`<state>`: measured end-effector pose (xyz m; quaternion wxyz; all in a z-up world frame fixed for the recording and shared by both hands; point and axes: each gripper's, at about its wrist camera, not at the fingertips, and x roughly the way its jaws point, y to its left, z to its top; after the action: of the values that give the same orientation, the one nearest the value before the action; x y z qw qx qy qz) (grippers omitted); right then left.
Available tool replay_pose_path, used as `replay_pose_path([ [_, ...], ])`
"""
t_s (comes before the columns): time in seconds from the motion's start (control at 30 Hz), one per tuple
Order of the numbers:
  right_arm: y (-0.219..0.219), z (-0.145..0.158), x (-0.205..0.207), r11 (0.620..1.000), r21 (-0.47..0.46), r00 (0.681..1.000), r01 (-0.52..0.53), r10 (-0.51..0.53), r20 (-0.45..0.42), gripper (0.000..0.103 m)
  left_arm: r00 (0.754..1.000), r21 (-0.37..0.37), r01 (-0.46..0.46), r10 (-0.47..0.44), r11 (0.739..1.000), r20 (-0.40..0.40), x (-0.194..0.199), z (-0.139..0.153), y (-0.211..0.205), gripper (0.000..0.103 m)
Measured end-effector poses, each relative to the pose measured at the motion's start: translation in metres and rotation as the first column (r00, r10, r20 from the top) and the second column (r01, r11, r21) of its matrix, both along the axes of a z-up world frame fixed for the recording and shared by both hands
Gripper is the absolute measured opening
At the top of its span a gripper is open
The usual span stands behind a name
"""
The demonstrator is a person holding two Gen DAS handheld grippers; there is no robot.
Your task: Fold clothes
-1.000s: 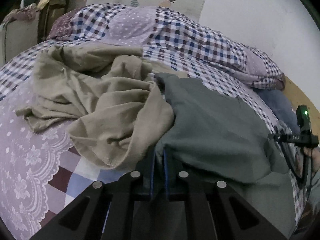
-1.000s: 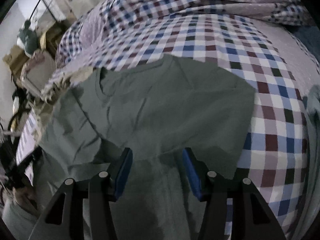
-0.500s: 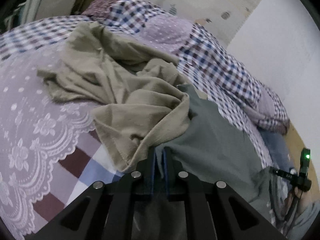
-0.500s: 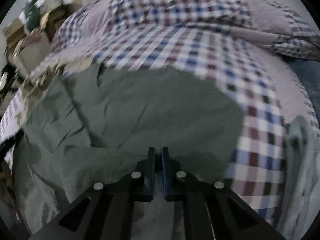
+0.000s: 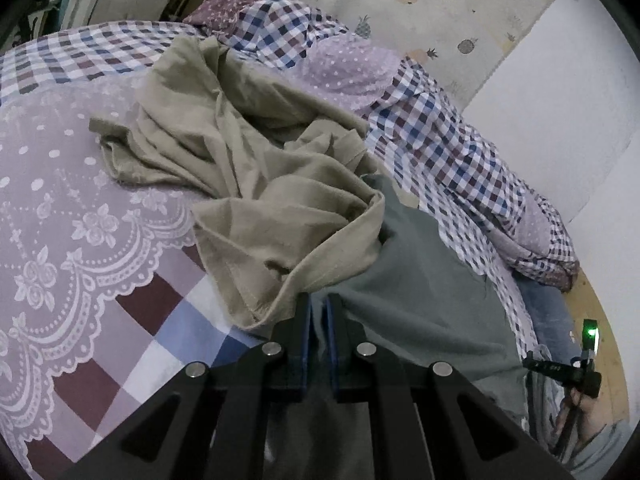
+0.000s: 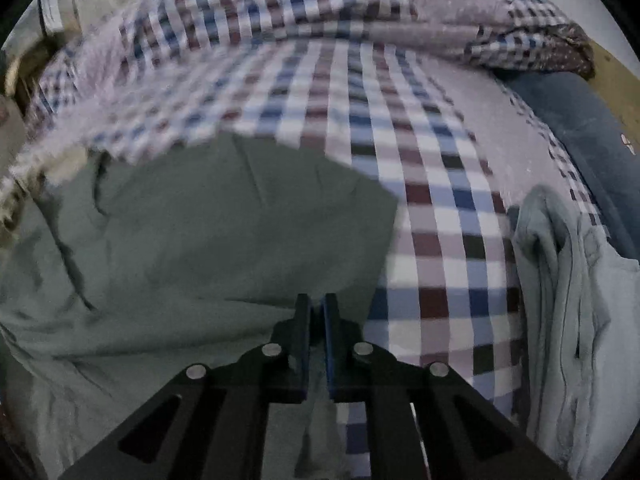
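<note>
A grey-green shirt (image 5: 420, 280) lies spread on the checked bed, and in the right wrist view the same grey-green shirt (image 6: 208, 232) fills the left half. My left gripper (image 5: 319, 300) is shut on the shirt's near edge, right beside a crumpled beige garment (image 5: 260, 184) that overlaps it. My right gripper (image 6: 317, 300) is shut on another part of the shirt's near edge, with cloth hanging below the jaws. The right gripper's device with a green light (image 5: 588, 332) shows at the far right of the left wrist view.
A checked quilt (image 5: 440, 140) is heaped along the white wall (image 5: 560, 80). A lace-patterned lilac cover (image 5: 60, 220) lies at the left. A pale blue garment (image 6: 568, 300) rests at the bed's right edge, beside a dark blue one (image 6: 580, 128).
My right gripper went from open over the shirt to shut on its edge and has drawn it back. My left gripper stayed shut on the shirt, and its view turned toward the beige garment.
</note>
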<state>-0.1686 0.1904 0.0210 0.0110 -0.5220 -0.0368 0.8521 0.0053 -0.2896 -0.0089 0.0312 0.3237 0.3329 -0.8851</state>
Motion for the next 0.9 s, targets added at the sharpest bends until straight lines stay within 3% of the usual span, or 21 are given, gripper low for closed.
replay_pose_path([
  [0.1, 0.001, 0.019, 0.004, 0.998, 0.039, 0.996, 0.057, -0.055, -0.064, 0.03, 1.0, 0.006, 0.009, -0.009, 1.0, 0.007, 0.0, -0.001, -0.001, 0.006],
  [0.13, -0.001, 0.03, 0.006, 0.998, 0.03, 0.993, 0.063, -0.06, -0.102, 0.044, 1.0, 0.006, 0.012, -0.012, 1.0, 0.008, -0.001, -0.001, -0.001, 0.006],
  [0.17, -0.006, 0.039, 0.007, 0.998, 0.012, 0.99, 0.055, -0.053, -0.132, 0.049, 1.0, 0.004, 0.015, -0.015, 1.0, 0.01, -0.001, -0.001, -0.001, 0.006],
  [0.27, -0.036, 0.061, 0.005, 0.996, -0.072, 0.983, -0.05, 0.036, -0.178, 0.051, 1.0, -0.002, 0.021, -0.021, 1.0, 0.015, -0.001, -0.002, 0.001, 0.007],
  [0.4, -0.106, 0.075, -0.012, 0.976, -0.093, 0.965, -0.195, 0.175, -0.194, 0.051, 1.0, 0.003, 0.021, -0.021, 1.0, 0.02, -0.001, -0.002, 0.001, 0.006],
  [0.53, -0.188, 0.07, -0.035, 0.889, -0.237, 0.917, -0.393, 0.36, -0.17, 0.052, 0.999, 0.009, 0.024, -0.024, 1.0, 0.021, 0.0, -0.002, 0.0, 0.006],
  [0.67, -0.259, 0.051, -0.057, 0.783, -0.374, 0.862, -0.497, 0.495, -0.108, 0.052, 0.999, 0.003, 0.03, -0.03, 1.0, 0.021, -0.001, -0.001, 0.001, 0.006],
  [0.73, -0.292, 0.04, -0.068, 0.757, -0.389, 0.835, -0.525, 0.546, -0.067, 0.052, 0.999, -0.001, 0.032, -0.032, 0.999, 0.022, -0.002, 0.0, 0.001, 0.006],
  [0.83, -0.329, 0.027, -0.083, 0.754, -0.34, 0.807, -0.562, 0.59, -0.026, 0.052, 0.999, -0.005, 0.036, -0.036, 0.999, 0.021, -0.002, 0.0, 0.001, 0.006],
  [0.9, -0.342, 0.02, -0.088, 0.76, -0.322, 0.804, -0.565, 0.595, -0.005, 0.052, 0.999, -0.007, 0.039, -0.039, 0.999, 0.021, -0.003, 0.0, 0.001, 0.006],
])
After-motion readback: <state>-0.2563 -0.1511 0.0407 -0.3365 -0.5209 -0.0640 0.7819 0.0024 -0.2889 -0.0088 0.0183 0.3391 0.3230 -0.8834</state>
